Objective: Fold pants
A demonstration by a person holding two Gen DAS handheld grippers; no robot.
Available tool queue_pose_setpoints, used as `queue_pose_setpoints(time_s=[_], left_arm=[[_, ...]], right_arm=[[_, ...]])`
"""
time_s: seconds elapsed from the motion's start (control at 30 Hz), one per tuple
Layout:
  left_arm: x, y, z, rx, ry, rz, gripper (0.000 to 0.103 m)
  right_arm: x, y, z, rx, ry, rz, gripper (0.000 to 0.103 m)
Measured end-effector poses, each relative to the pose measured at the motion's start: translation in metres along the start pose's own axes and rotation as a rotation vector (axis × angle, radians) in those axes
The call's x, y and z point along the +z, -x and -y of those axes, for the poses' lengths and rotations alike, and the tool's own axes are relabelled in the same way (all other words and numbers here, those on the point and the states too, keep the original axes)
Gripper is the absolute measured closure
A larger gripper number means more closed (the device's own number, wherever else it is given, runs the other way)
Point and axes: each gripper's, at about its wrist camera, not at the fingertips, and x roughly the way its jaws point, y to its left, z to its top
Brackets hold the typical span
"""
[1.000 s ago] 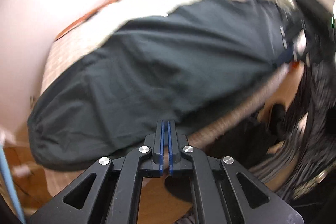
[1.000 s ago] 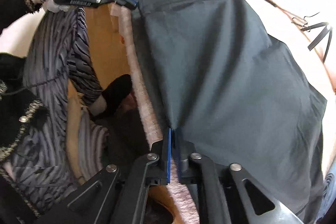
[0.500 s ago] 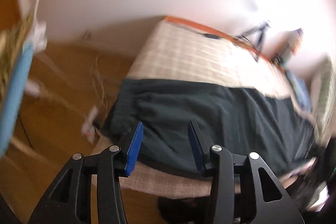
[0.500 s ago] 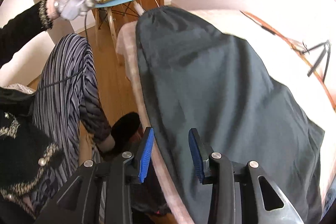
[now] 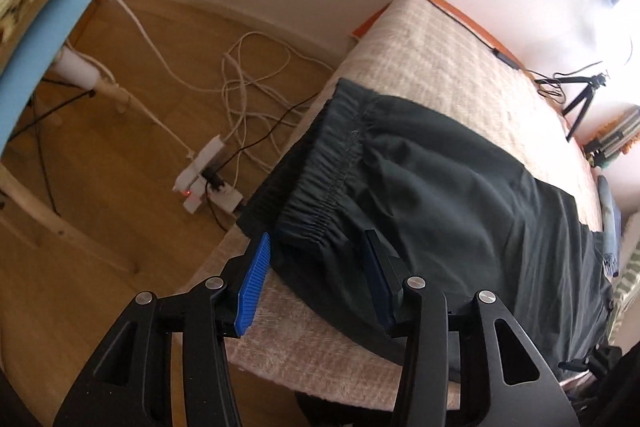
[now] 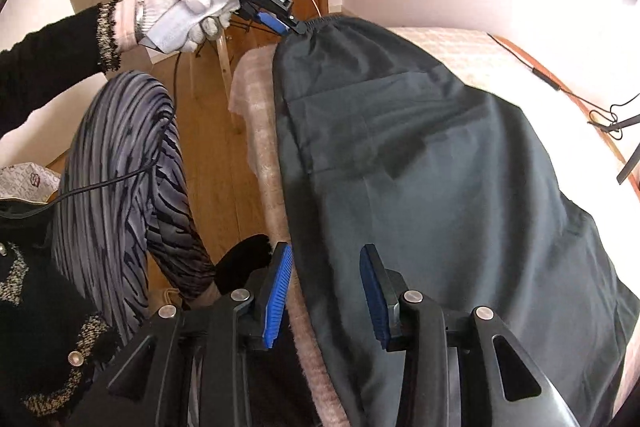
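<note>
Left wrist view puts my left gripper (image 5: 316, 281), fingers apart, straddling the pants (image 5: 460, 211) waistband corner; right gripper (image 6: 326, 301), likewise spread, waits down their length.

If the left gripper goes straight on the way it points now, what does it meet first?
Most likely the elastic waistband of the dark pants. It lies between the open jaws of the left gripper, though the gap above the cloth is unclear.

White lettering runs along the black side of the left gripper (image 6: 280, 23), on its body behind the blue fingers (image 6: 270, 20), seen from the right wrist camera; it is too small and blurred to read, and no other text, label or number shows
</note>
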Motion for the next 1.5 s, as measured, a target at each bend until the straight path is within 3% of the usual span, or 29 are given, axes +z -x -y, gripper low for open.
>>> queue_pose_setpoints(time_s=[0.13,0.2,0.37,0.47,0.53,0.67,0.77,0.83,0.93,0.97,1.0,1.03,1.07,1.23,1.5], left_arm=[[0.001,-0.003,0.003,0.004,0.003,0.038,0.063],[0.001,-0.004,0.006,0.029,-0.013,0.043,0.077],[0.002,-0.003,0.008,0.06,-0.053,0.071,0.08],[0.003,0.005,0.007,0.076,-0.052,0.098,0.08],[0.005,0.01,0.005,0.077,-0.045,0.111,0.08],[0.006,0.017,0.003,0.074,-0.043,0.116,0.08],[0.003,0.014,-0.001,0.102,-0.058,0.106,0.08],[0.002,0.005,-0.004,0.101,-0.059,0.067,0.08],[0.001,0.003,-0.005,0.119,-0.049,0.066,0.076],[0.001,0.005,-0.005,0.112,-0.044,0.074,0.076],[0.001,0.007,-0.006,0.111,-0.041,0.077,0.071],[0.002,0.01,-0.006,0.115,-0.037,0.077,0.067],[0.003,0.014,-0.008,0.118,-0.03,0.077,0.063],[0.016,0.059,-0.013,0.131,-0.017,0.162,0.063],[0.052,0.163,0.01,0.168,-0.107,0.335,0.063]], right_arm=[[0.001,-0.012,0.003,0.008,-0.006,-0.023,0.066],[0.002,-0.018,0.005,0.006,-0.013,-0.036,0.066],[0.004,-0.028,0.007,-0.012,-0.014,-0.052,0.067],[0.005,-0.03,0.006,-0.027,0.001,-0.054,0.076],[0.007,-0.031,0.005,-0.025,0.008,-0.059,0.101],[0.006,-0.026,0.005,-0.002,0.009,-0.054,0.103],[0.006,-0.013,0.005,0.1,-0.027,-0.015,0.103],[0.004,-0.016,0.001,0.082,-0.011,-0.024,0.103],[0.003,-0.031,0.001,0.077,-0.01,-0.071,0.096],[0.002,-0.03,0.003,0.081,-0.024,-0.061,0.089],[0.002,-0.027,0.006,0.086,-0.047,-0.051,0.068],[0.001,-0.021,0.009,0.081,-0.069,-0.034,0.062],[0.001,-0.015,0.011,0.08,-0.081,-0.016,0.062],[-0.014,0.031,0.034,0.103,-0.191,0.093,0.062],[-0.044,0.104,0.08,-0.03,-0.348,0.204,0.059]])
